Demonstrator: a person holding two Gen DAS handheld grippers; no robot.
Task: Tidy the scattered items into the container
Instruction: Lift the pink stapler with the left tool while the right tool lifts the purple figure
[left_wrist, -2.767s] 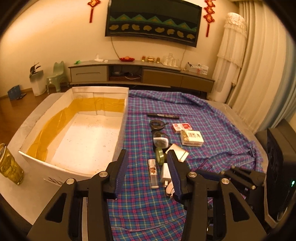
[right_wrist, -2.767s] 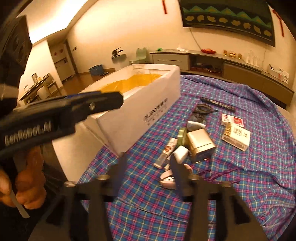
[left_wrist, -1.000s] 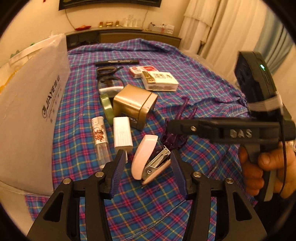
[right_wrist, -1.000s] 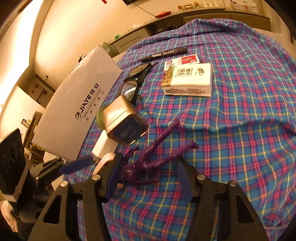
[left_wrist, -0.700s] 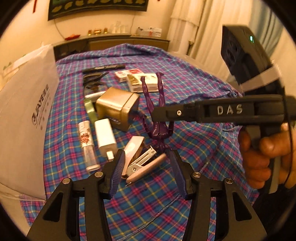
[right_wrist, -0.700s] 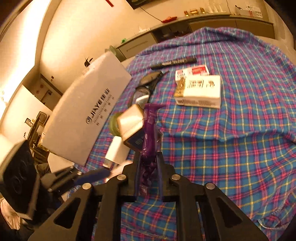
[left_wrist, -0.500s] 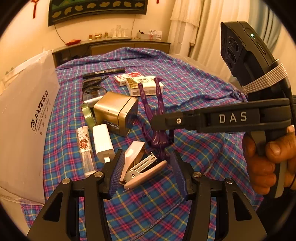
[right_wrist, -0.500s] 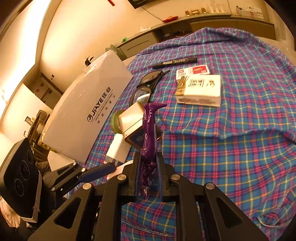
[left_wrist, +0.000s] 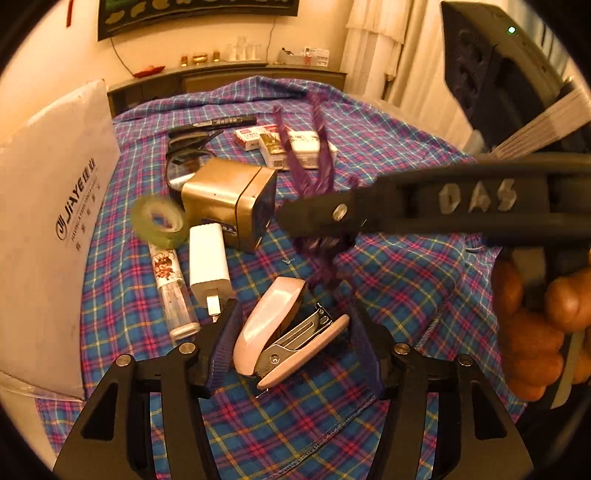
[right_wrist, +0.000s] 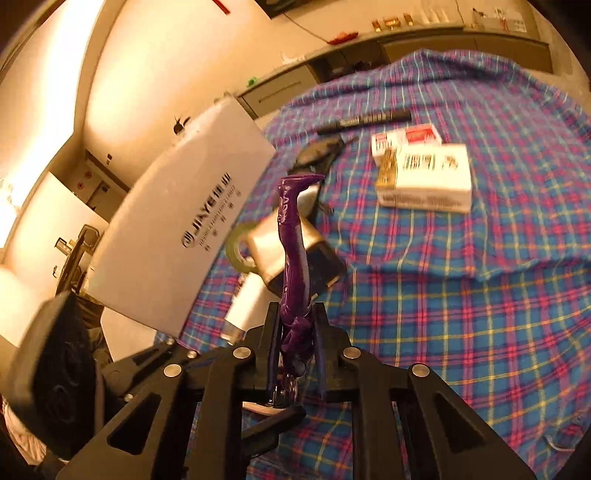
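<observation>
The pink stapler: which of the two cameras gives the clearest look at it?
The left wrist view. There the pink stapler lies whole on the plaid cloth, sprung open, between the open jaws of the left gripper. The right wrist view shows at most a pale sliver below the right gripper, which clamps a purple figurine.

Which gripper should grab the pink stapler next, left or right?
Left. The left gripper is open with the stapler lying between its fingers on the cloth. The right gripper is shut on the purple figure, so it probably has to drop that in the box first.
</observation>
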